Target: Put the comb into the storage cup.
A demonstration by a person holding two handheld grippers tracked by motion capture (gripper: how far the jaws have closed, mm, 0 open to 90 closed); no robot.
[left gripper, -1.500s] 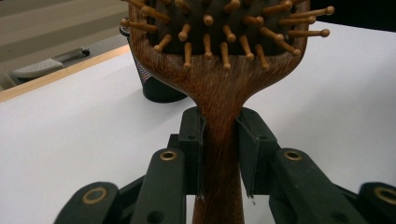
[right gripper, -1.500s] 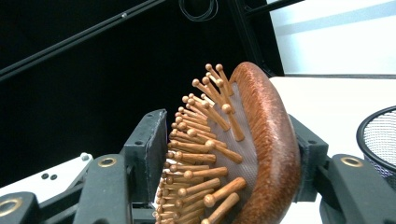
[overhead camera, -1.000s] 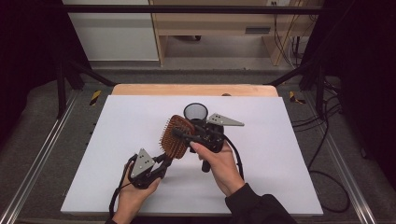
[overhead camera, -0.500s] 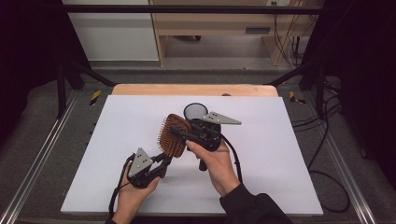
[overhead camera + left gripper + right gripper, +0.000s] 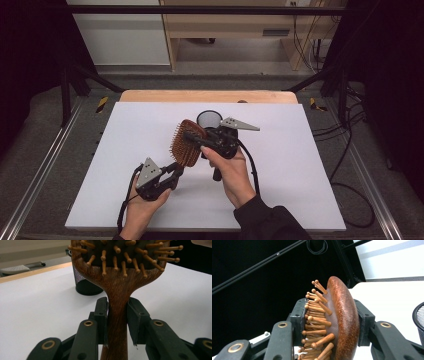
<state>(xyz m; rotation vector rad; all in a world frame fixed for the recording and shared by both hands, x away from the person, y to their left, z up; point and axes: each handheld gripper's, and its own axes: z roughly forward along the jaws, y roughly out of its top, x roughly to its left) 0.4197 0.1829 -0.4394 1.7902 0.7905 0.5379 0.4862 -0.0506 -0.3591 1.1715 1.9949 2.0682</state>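
A wooden hairbrush with peg bristles is held above the white table between both grippers. My left gripper is shut on its handle, one pad on each side; its jaws have just eased a touch, with the handle still between them. My right gripper comes from the right and clamps the brush head, one pad on the bristles and the other on the rounded back. Its jaws have just been closing on the head.
A black mesh cup stands upright on the table just behind the brush, also in the left gripper view. The white table top has a wooden strip along its far edge. Cables trail from both grippers toward the person.
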